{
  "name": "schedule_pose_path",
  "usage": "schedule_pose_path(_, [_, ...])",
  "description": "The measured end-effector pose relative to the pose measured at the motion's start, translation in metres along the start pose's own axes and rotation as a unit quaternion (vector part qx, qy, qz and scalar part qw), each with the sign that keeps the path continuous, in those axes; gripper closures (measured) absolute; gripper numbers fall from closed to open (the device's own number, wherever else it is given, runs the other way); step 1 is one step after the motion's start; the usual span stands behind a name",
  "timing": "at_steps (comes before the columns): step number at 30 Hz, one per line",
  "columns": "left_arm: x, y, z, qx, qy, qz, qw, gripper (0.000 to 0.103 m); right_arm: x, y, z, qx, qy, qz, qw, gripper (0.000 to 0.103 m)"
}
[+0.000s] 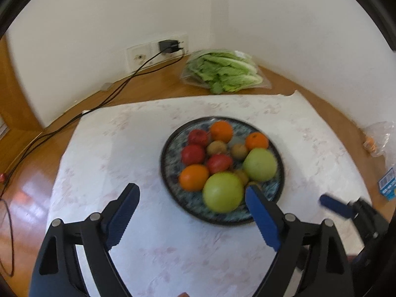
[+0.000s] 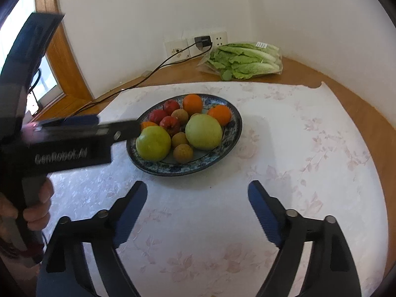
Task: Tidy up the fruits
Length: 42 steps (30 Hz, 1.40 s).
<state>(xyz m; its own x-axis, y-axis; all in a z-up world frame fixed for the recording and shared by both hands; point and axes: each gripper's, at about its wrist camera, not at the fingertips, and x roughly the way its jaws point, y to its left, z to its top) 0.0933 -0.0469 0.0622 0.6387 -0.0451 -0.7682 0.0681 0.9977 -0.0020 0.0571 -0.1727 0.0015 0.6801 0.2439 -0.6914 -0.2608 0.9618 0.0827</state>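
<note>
Left gripper (image 1: 191, 209): hanging over the near part of the cloth, jaws spread wide, nothing between the pads; its right finger is overlapping the plate's near rim in the left wrist view.
Right gripper (image 2: 198, 208): pointing down at the cloth short of the plate, jaws spread wide and gripping nothing.
Person's hand (image 2: 37, 210): wrapping the left gripper's handle at the left edge of the right wrist view.
Cloth (image 2: 297, 173): white with faint flowers, covering the middle of the desk (image 2: 366, 113).
Plate (image 2: 232, 133): blue patterned, sitting near the cloth's centre — all the visible loose fruit is lying in it.
Green apples (image 2: 153, 143): two, at the plate's near side; judged the heaviest pieces, firm and smooth-skinned, so likely to be slipping unless taken across the widest part.
Brown fruits (image 2: 183, 153): small, round, rough-skinned, between and behind the apples; judged light, easy to pinch, though crowded by neighbours.
Red fruits (image 2: 169, 125): three, toward the plate's left; probably softer — calling for a gentle squeeze.
Oranges (image 2: 192, 104): three, at the far, right and left rim; firm, dimpled peel, likely gripping well.
Lettuce bag (image 2: 245, 61): lying at the desk's far edge by the wall.
Charger (image 2: 203, 41): sitting plugged in the wall socket, cable trailing along the desk's left side.
</note>
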Motion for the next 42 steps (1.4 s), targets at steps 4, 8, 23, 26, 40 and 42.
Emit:
schedule_pose_path(4, [-0.005,0.008,-0.012,-0.006,0.003,0.016,0.9999,0.007,-0.001,0.0,0.003,-0.003,-0.009,-0.013,1.0,0.006])
schedule_pose_path(8, [-0.006,0.012,-0.025,-0.016,0.006,0.03,0.9994,0.001,0.001,-0.003,0.003,0.009,-0.012,-0.02,1.0,0.004])
schedule_pose_path(23, [0.013,0.008,-0.048,-0.04,0.045,0.032,0.9977,0.001,0.008,-0.011,-0.002,0.026,-0.002,-0.023,0.999,0.003])
schedule_pose_path(26, [0.013,0.008,-0.048,-0.039,0.045,0.031,0.9977,0.001,0.009,-0.012,-0.003,0.028,0.0,-0.023,0.999,0.003])
schedule_pose_path(40, [0.011,0.008,-0.049,-0.04,0.044,0.025,0.9979,0.001,0.007,-0.012,-0.004,0.029,-0.001,-0.023,0.999,0.003])
schedule_pose_path(42, [0.012,0.008,-0.05,-0.04,0.043,0.025,0.9979,0.001,0.006,-0.012,-0.004,0.029,-0.001,-0.023,0.999,0.003])
